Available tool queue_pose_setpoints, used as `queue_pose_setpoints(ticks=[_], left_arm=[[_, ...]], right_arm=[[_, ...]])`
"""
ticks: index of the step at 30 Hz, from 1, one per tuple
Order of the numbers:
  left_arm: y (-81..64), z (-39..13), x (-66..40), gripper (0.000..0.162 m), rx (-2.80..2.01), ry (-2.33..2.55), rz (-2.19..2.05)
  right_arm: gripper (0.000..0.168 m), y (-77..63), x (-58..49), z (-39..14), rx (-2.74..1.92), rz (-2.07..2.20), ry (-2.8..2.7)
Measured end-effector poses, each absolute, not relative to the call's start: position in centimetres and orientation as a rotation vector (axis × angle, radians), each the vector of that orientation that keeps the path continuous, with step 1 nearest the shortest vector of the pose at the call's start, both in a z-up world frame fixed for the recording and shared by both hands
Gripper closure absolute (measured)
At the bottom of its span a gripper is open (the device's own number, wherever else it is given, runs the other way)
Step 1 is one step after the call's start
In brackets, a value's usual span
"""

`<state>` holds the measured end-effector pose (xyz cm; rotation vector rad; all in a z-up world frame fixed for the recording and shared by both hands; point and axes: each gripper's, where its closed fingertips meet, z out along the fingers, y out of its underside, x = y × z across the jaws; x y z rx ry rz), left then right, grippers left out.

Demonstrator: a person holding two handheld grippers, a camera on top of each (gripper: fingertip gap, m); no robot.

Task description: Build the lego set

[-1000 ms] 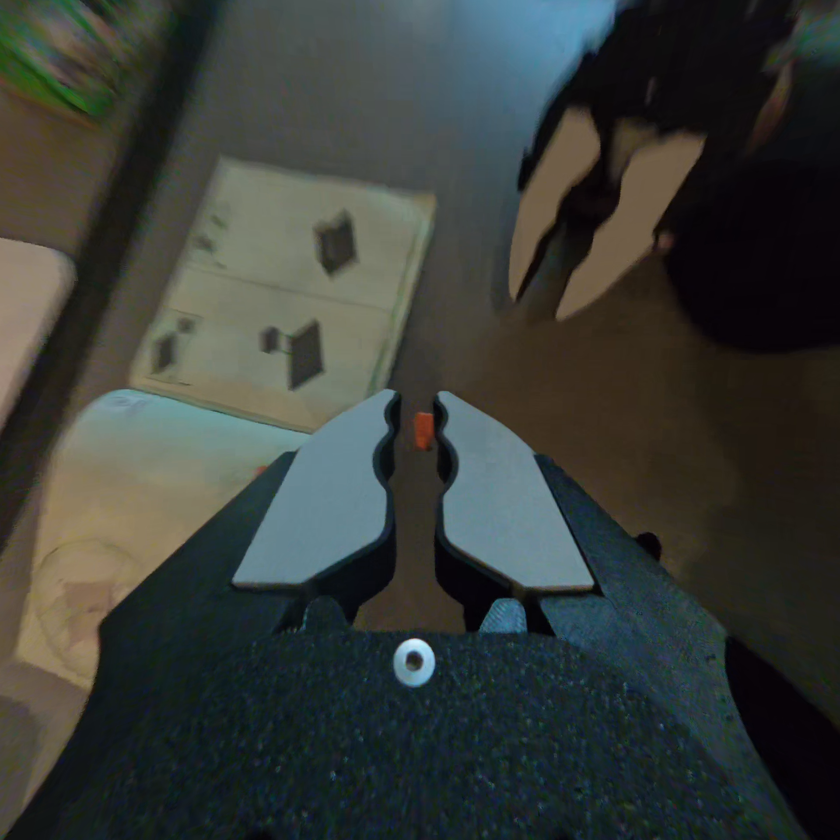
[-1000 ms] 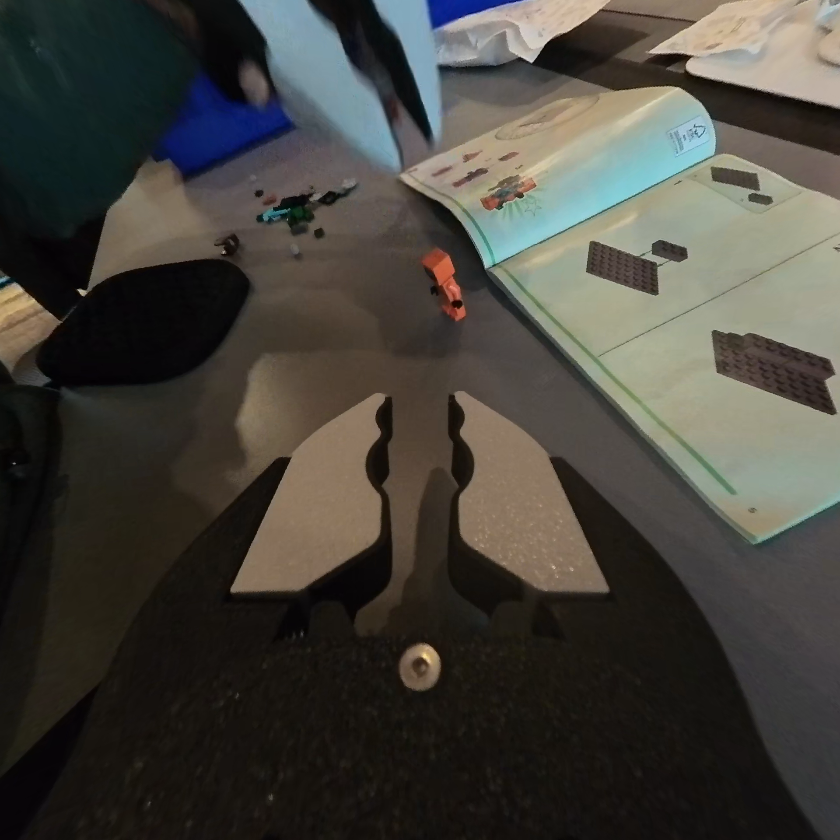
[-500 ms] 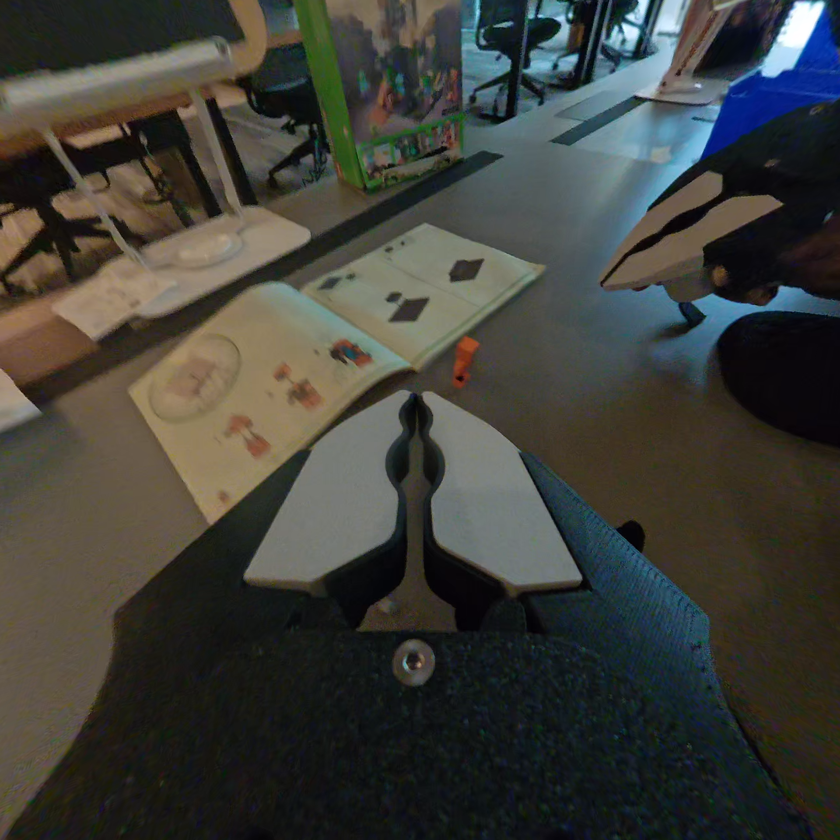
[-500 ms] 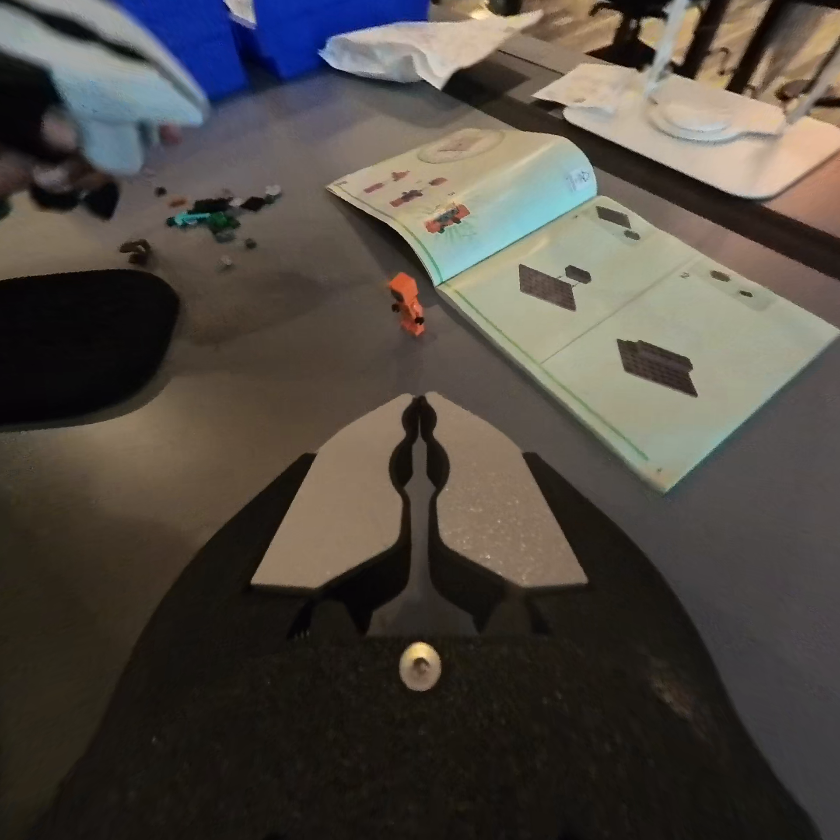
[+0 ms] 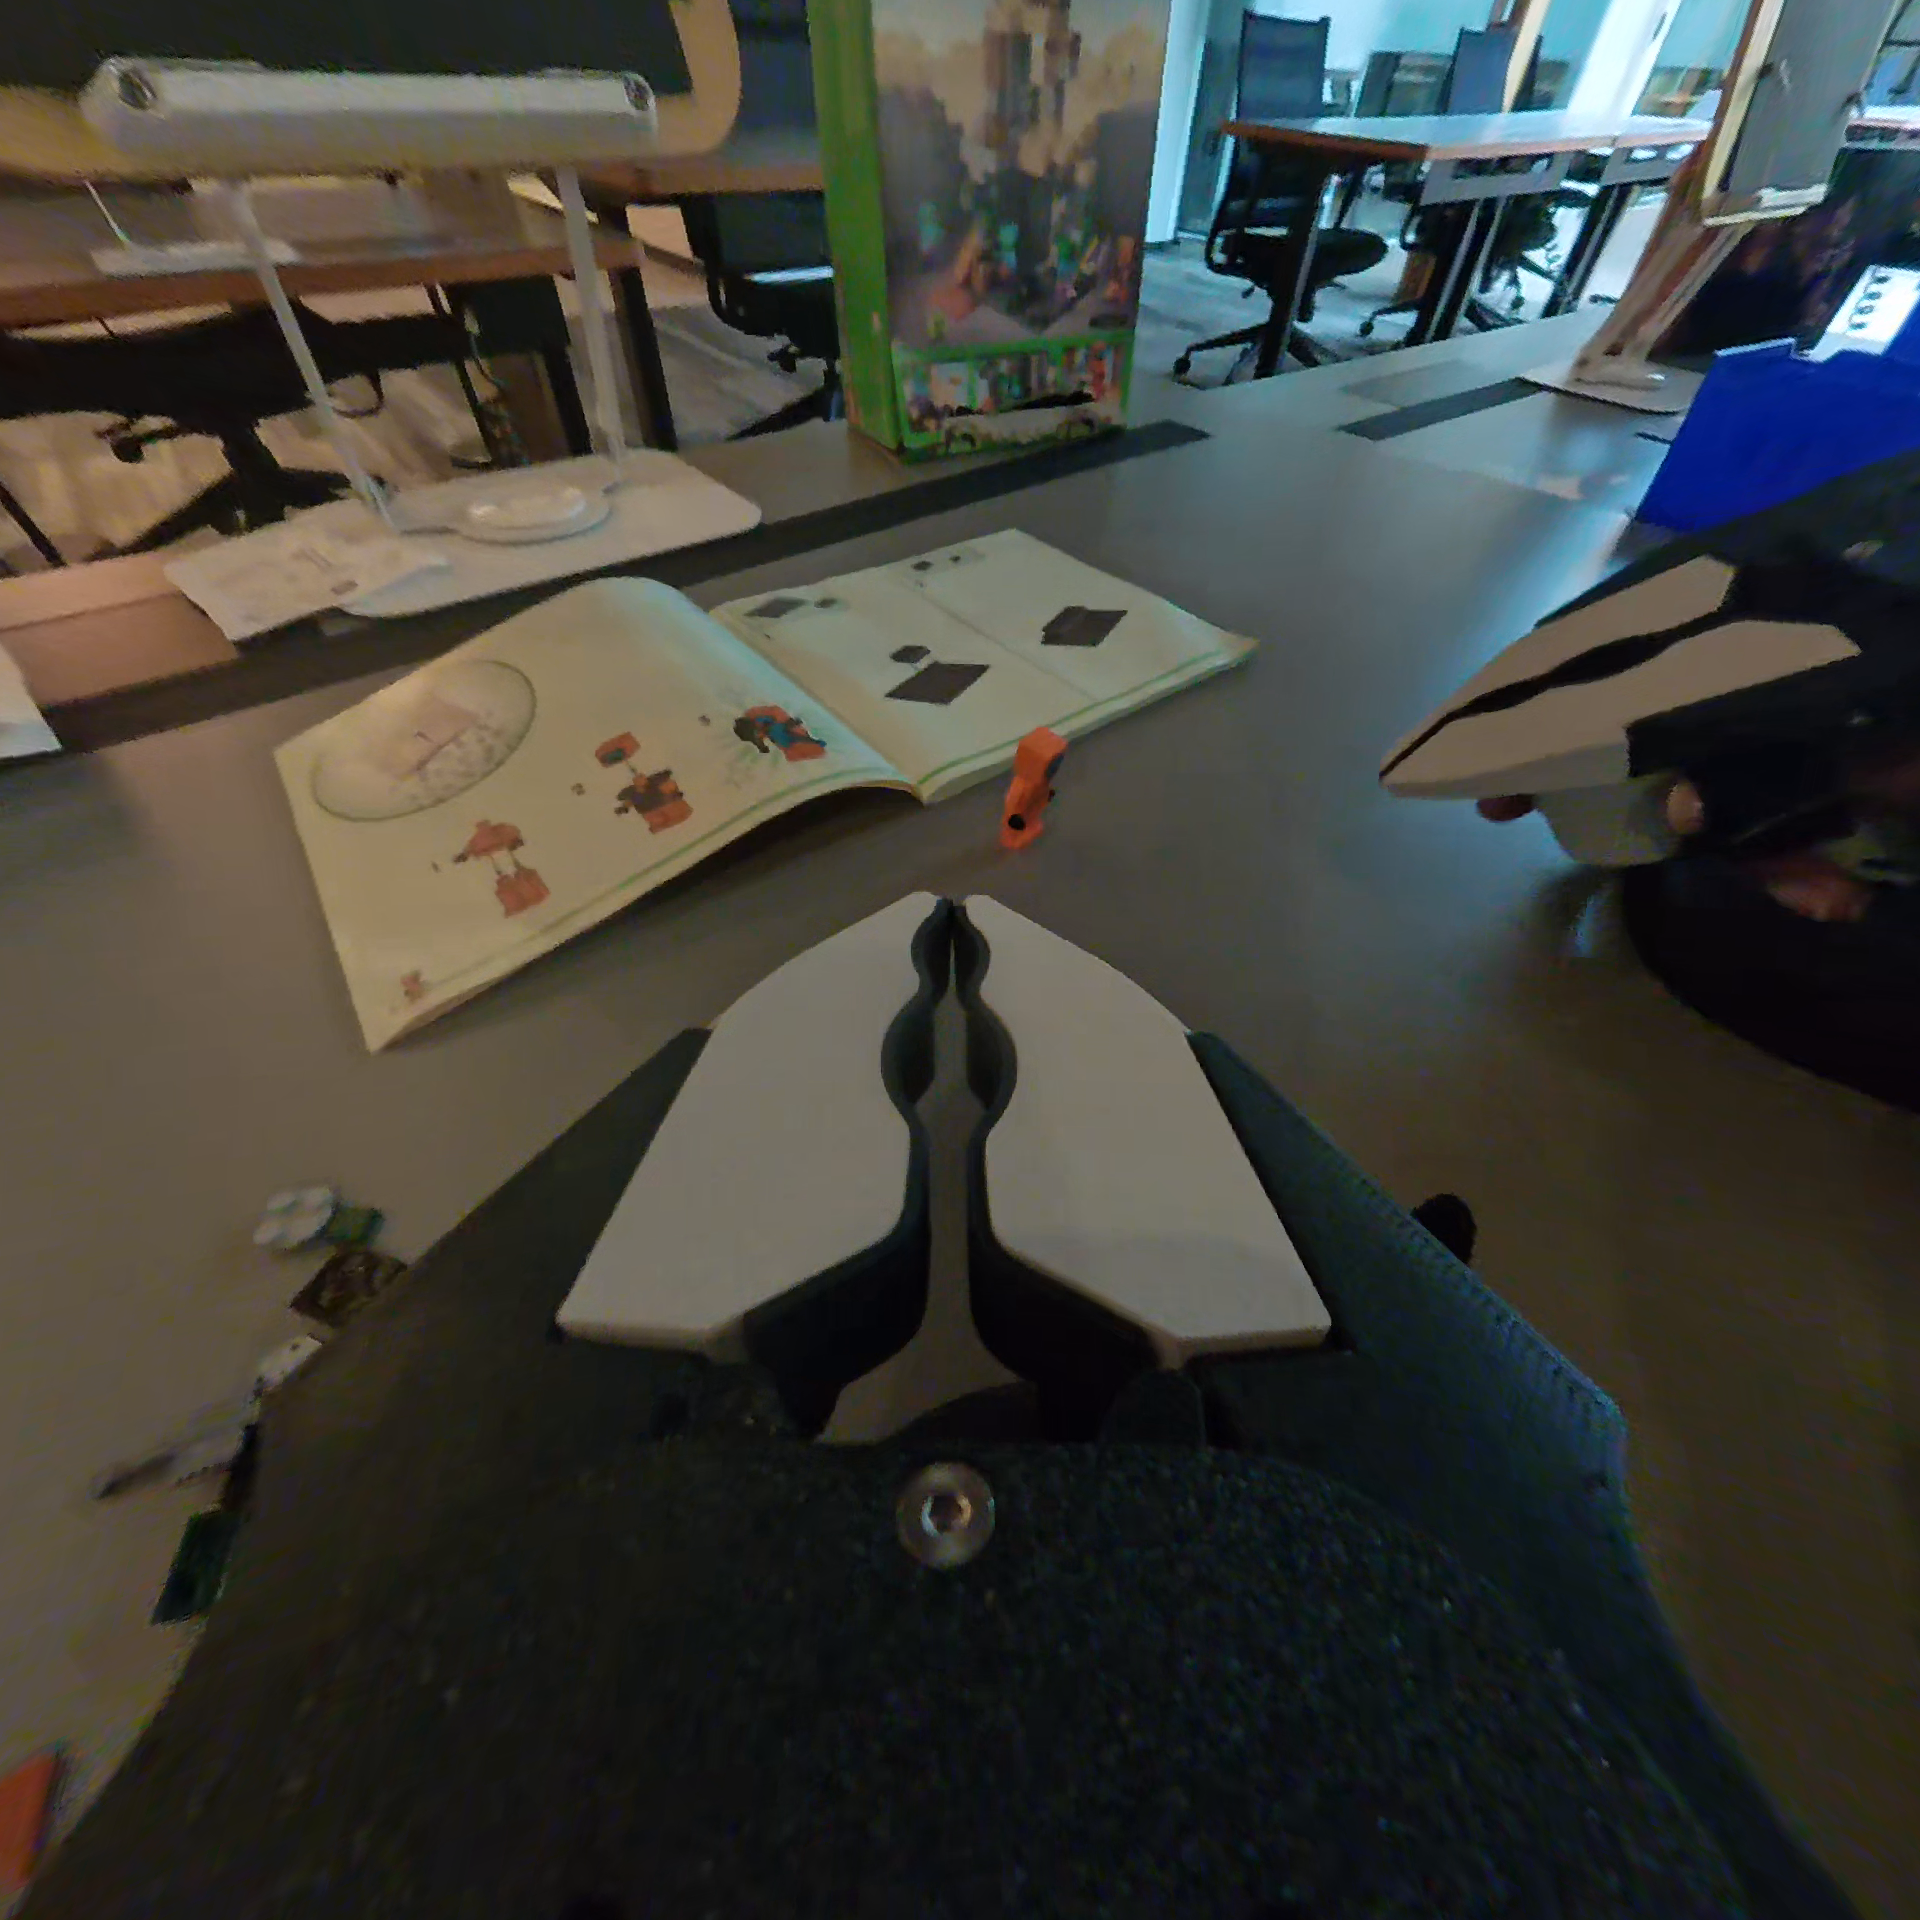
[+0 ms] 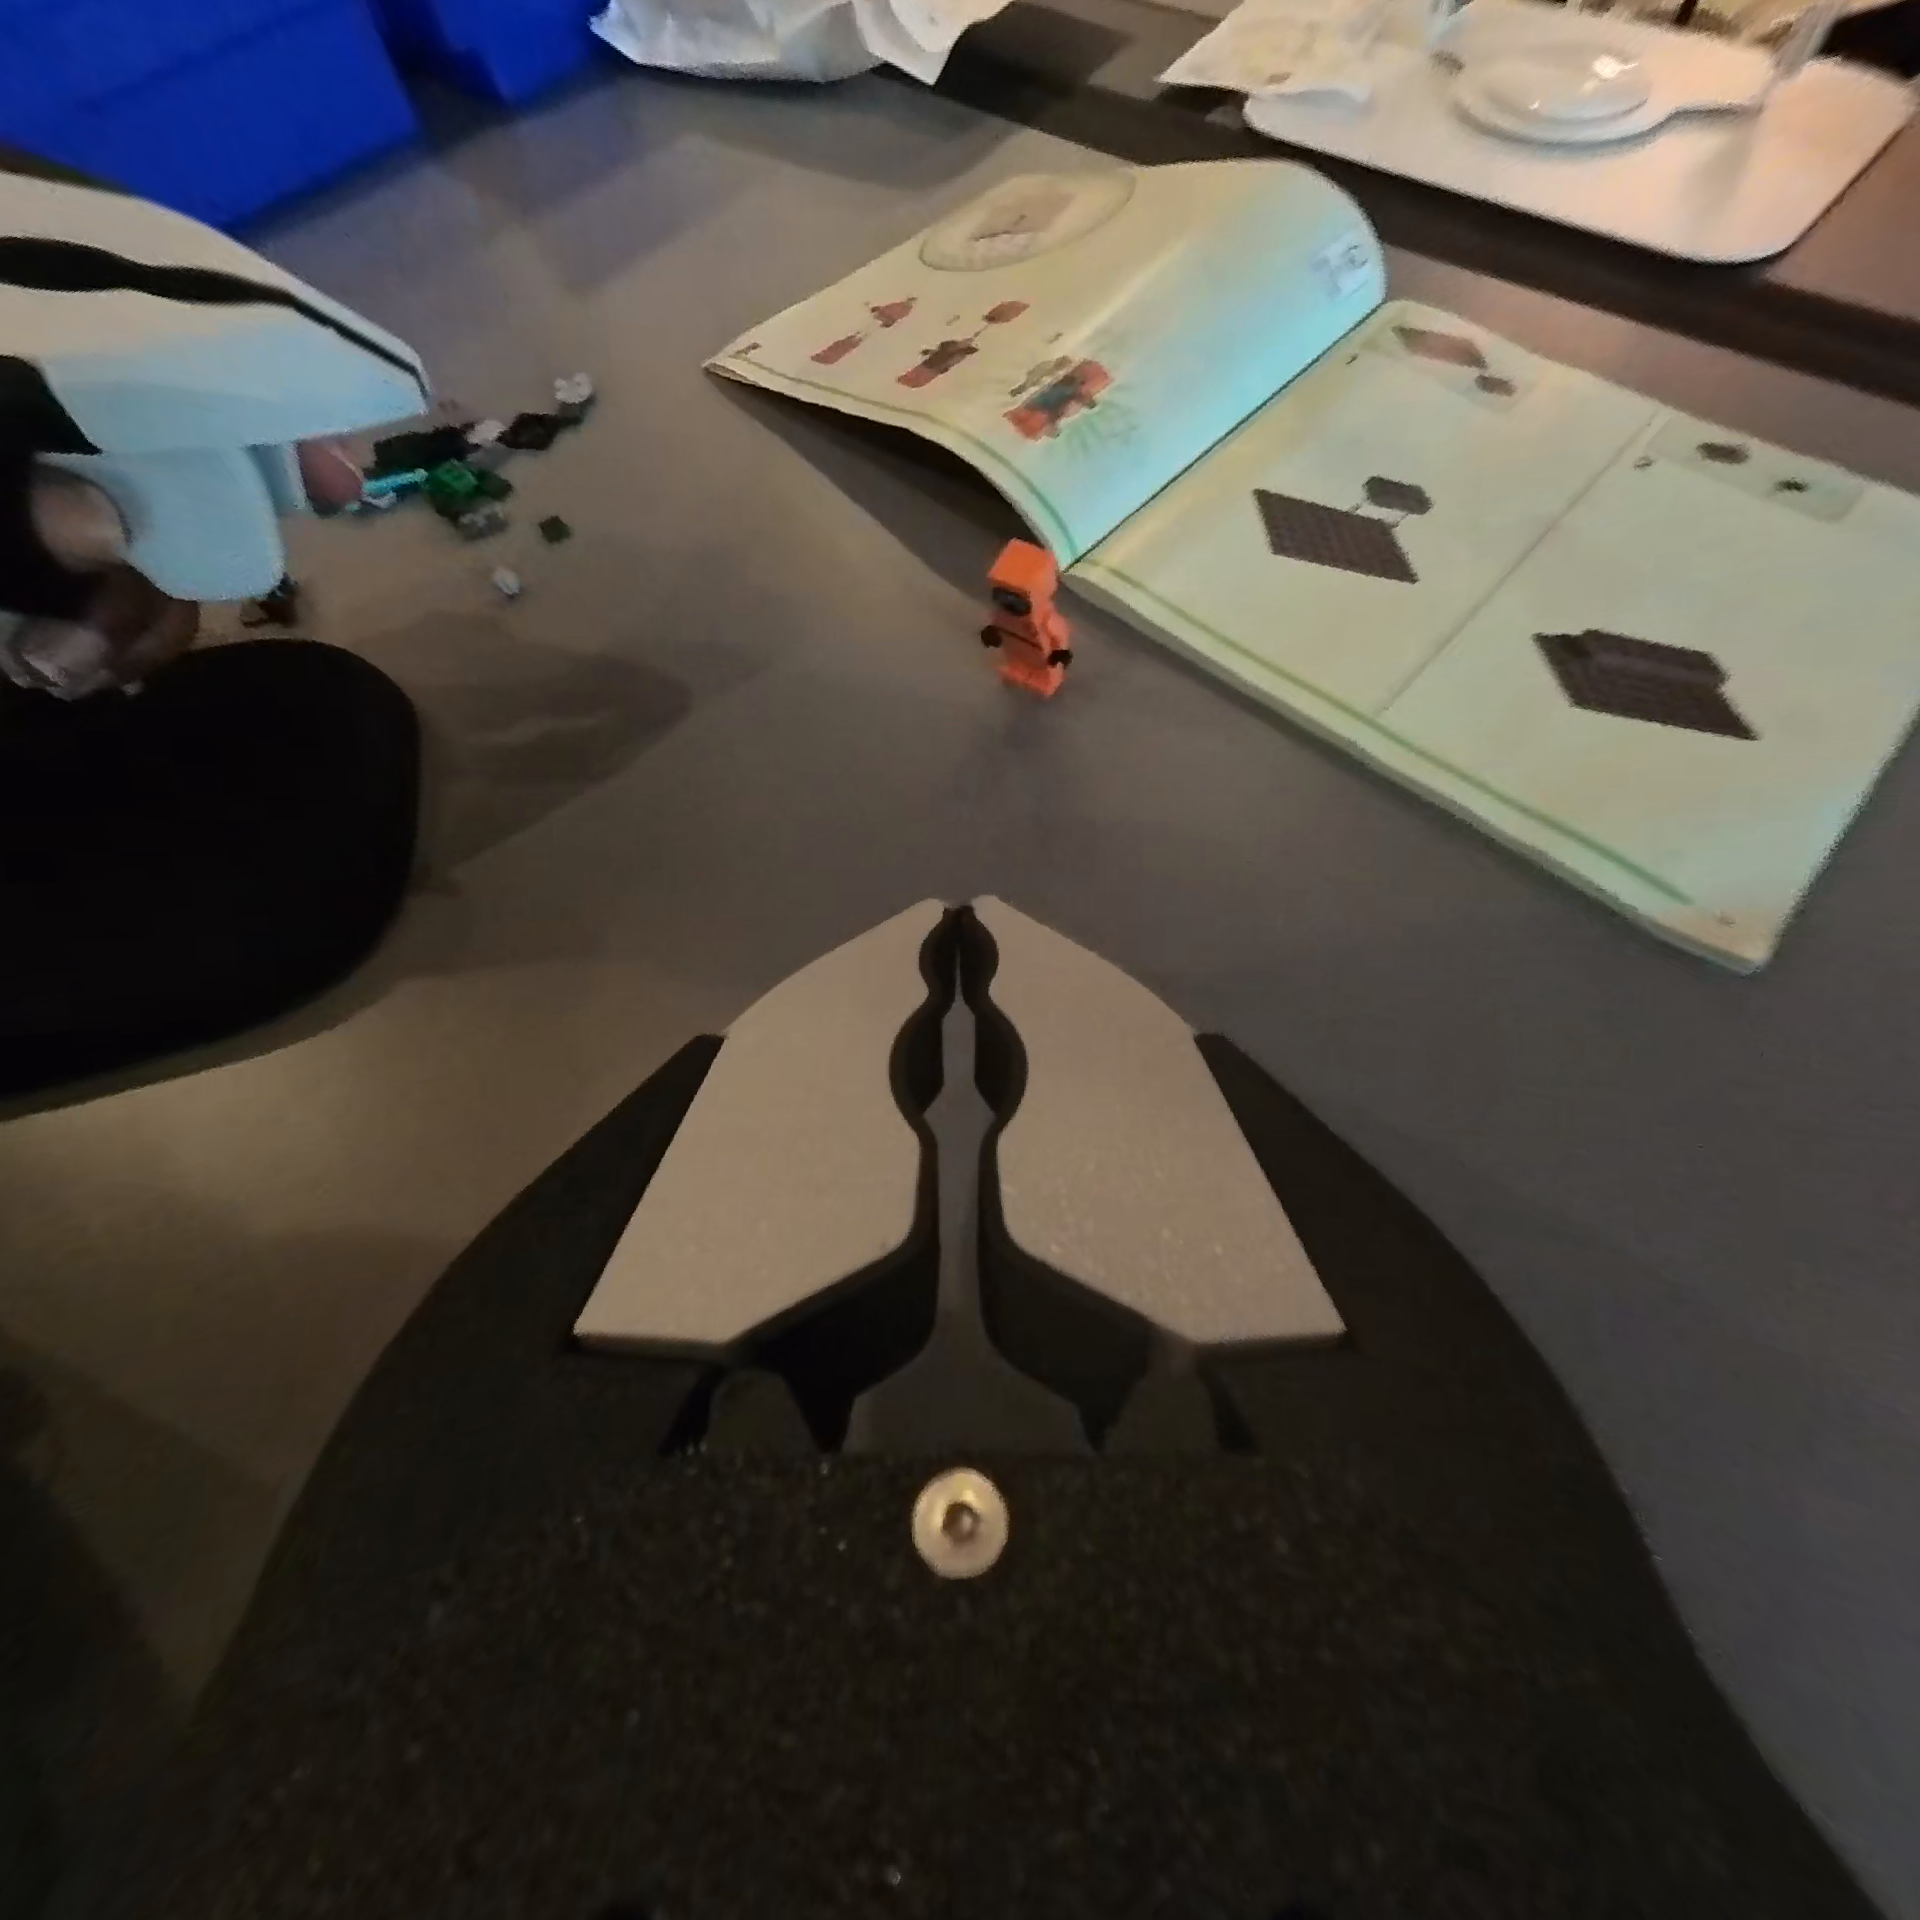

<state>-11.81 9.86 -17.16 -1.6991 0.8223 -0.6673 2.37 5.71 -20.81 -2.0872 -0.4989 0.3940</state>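
The left gripper [image 5: 951, 906] is hovering just above the grey table [image 5: 1299, 1039] with its two pale fingers pressed together at the tips, holding nothing — a second ago they were standing apart around the orange figure, and by half a second ago they had closed empty. The right gripper [image 6: 961, 909] is likewise pinched to a hairline gap at the tips and is gripping nothing, where a second ago a clear gap was showing between its fingers.

Ahead of both tips, the orange figure [image 5: 1029, 774] is standing upright on the table, free of either gripper, just beside the near edge of the open booklet [image 5: 623, 748] at its spine. It is sitting farther from the left gripper than it was a second ago, since that gripper has pulled back and levelled out. In the right wrist view the figure [image 6: 1023, 618] is facing the camera, with the booklet [image 6: 1455, 582] spreading away on one side of it.

Off the booklet's far corner in that view, a small heap of loose bricks [image 6: 457, 478] is lying — partly behind the left gripper. Beyond the booklet in the left wrist view, a white lamp base [image 5: 582, 514] and the green set box [image 5: 987, 229] are standing.
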Motion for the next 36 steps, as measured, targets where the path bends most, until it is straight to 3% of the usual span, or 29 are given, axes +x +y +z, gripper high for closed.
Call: queue_pose_setpoints(ticks=[9,36], left_arm=[[10.9,-18.9,-12.1,0.162,-1.81,0.802,-0.57],[14.0,-17.4,-21.2,0.162,-1.8,0.652,-0.479]], right_arm=[[0.168,6.2,2.9,-21.6,-2.112,0.34,-0.469],[0.168,7.4,1.2,-20.5,-1.995,0.376,-0.579]])
